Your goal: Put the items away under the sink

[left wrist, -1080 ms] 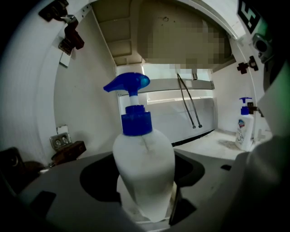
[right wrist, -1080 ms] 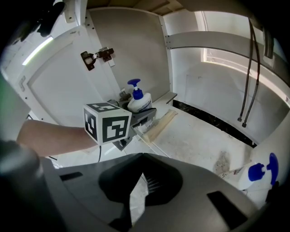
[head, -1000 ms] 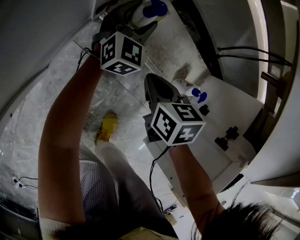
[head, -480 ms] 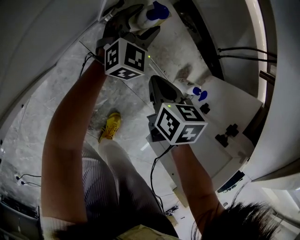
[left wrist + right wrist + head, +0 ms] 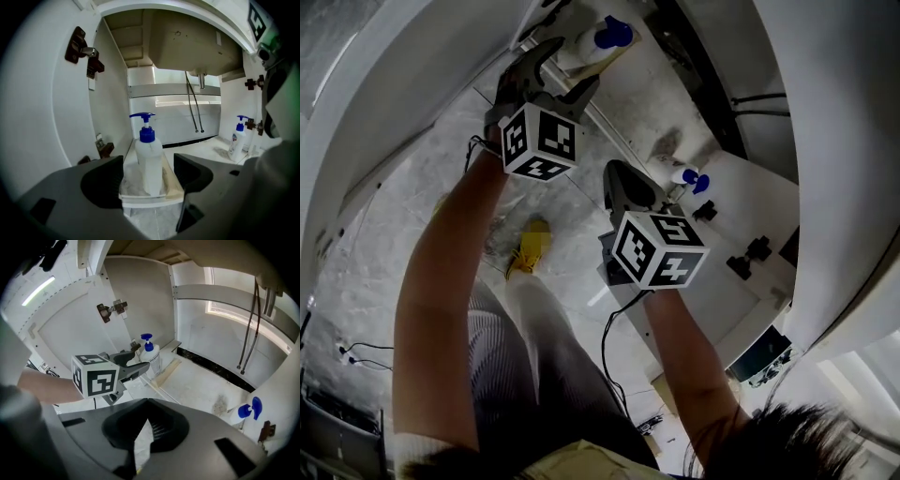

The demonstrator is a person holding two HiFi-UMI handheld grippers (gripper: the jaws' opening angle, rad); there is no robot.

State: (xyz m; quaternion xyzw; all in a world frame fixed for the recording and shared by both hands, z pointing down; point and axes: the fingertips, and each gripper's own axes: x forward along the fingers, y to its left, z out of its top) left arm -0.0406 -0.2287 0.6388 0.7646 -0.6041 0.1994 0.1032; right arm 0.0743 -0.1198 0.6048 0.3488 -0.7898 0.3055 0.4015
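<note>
Left gripper (image 5: 567,70): jaws have just been opening, now released and spread wide, nothing gripped. Pump bottle (image 5: 149,159) stands upright just beyond them, on a board (image 5: 174,186) by the cabinet's left wall. Right gripper (image 5: 146,422): jaws clenched, empty. 2nd bottle (image 5: 246,411) at right wall.

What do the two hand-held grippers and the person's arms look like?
Both the left hand-held gripper and the right hand-held gripper are dark grey with curved jaws. Each carries a white cube printed with black square markers. A black cable hangs from the right one. The forearms are bare.
</note>
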